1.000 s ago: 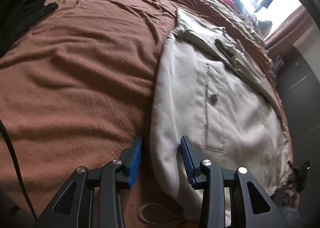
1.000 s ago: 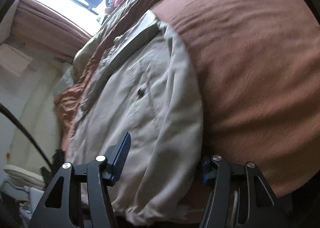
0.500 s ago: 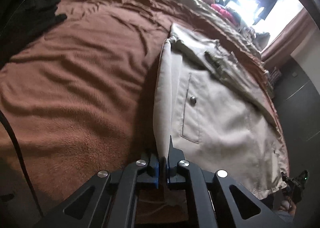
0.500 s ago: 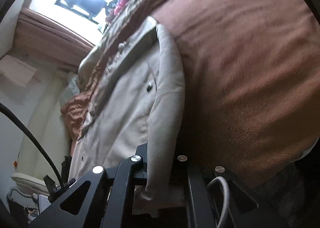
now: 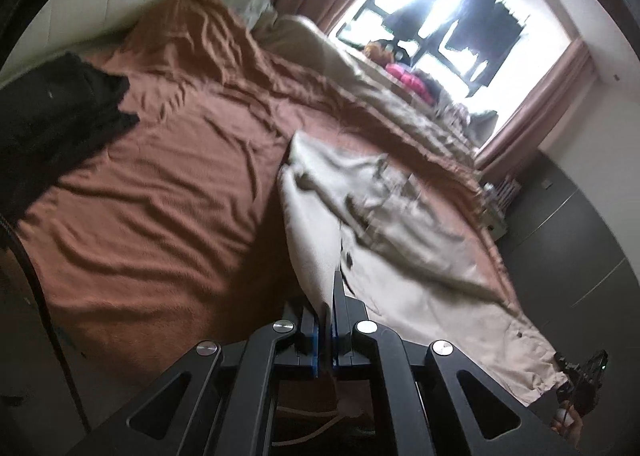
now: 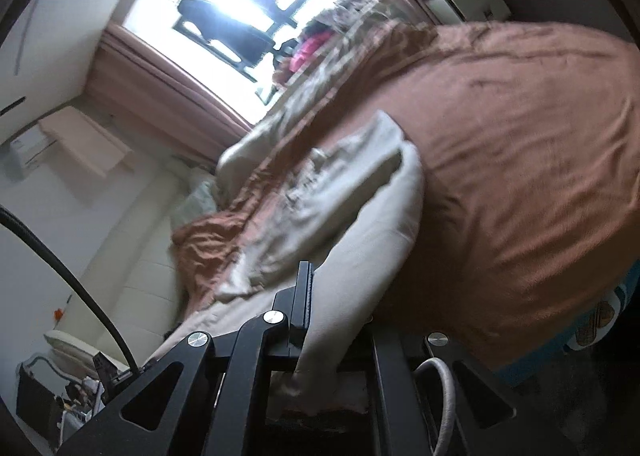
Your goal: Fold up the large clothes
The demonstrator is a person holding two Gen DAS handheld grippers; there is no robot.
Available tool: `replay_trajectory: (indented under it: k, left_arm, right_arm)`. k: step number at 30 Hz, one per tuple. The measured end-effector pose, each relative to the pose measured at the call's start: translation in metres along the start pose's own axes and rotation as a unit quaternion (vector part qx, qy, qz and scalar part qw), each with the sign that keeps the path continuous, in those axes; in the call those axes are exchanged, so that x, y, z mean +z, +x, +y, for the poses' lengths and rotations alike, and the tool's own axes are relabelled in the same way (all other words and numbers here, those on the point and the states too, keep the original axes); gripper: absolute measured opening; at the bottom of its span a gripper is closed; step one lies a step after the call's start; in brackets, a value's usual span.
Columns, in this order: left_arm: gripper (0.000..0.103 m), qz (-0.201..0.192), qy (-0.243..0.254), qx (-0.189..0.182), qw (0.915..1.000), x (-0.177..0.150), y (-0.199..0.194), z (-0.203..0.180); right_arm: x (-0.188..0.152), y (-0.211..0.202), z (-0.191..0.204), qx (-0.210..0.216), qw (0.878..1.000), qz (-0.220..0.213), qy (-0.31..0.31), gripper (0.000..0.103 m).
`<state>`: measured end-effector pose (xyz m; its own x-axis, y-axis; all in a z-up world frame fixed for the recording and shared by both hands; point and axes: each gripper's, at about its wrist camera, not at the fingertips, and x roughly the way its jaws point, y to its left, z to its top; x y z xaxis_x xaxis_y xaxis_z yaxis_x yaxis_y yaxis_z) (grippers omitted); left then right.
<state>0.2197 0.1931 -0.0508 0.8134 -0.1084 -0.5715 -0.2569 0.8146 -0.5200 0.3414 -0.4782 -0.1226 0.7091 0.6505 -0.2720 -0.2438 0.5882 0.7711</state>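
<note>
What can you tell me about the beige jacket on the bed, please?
The beige jacket looks like light woven cotton, with a dark button and a rumpled olive lining or collar. It lies on the brown bedspread, its near edge lifted: the left gripper and right gripper each pinch it.

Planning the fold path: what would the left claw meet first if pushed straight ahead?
Probably the beige jacket itself: the left claw, shut on its edge, points along the lifted fabric, with the brown blanket beneath.

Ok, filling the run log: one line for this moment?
left tongs: shut on jacket | right tongs: shut on jacket | hem lifted off brown bedspread
</note>
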Motion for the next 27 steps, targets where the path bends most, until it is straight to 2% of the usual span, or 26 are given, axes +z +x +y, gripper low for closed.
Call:
replay_trajectory:
  k: [3, 9, 12, 13, 15, 20, 27]
  left_arm:
    - [0.003, -0.025, 0.003, -0.011, 0.9996, 0.007, -0.031, -0.007]
    - [0.003, -0.066, 0.008, -0.033, 0.9972, 0.008, -0.093, -0.017]
    - [0.003, -0.083, 0.010, -0.044, 0.9955, 0.008, -0.117, -0.022]
    - [0.003, -0.088, 0.011, -0.047, 0.9949, 0.010, -0.123, -0.024]
    - [0.003, -0.096, 0.011, -0.051, 0.9940, 0.010, -0.132, -0.026]
    - [0.003, -0.099, 0.016, -0.046, 0.9939, 0.020, -0.128, -0.028]
    - [0.003, -0.090, 0.022, -0.028, 0.9953, 0.052, -0.085, -0.033]
  right_arm:
    - [-0.002, -0.028, 0.019, 0.018, 1.000, -0.019, -0.014, 0.002]
    - [-0.021, -0.087, 0.031, 0.048, 0.997, -0.044, -0.043, 0.002]
    - [-0.023, -0.107, 0.033, 0.061, 0.995, -0.055, -0.051, 0.002]
    - [-0.021, -0.097, 0.027, 0.064, 0.995, -0.056, -0.052, 0.002]
    - [-0.021, -0.102, 0.026, 0.071, 0.994, -0.062, -0.058, 0.002]
    - [-0.010, -0.075, 0.015, 0.065, 0.993, -0.063, -0.070, 0.002]
    - [0.024, -0.041, 0.019, 0.042, 0.994, -0.059, -0.084, 0.002]
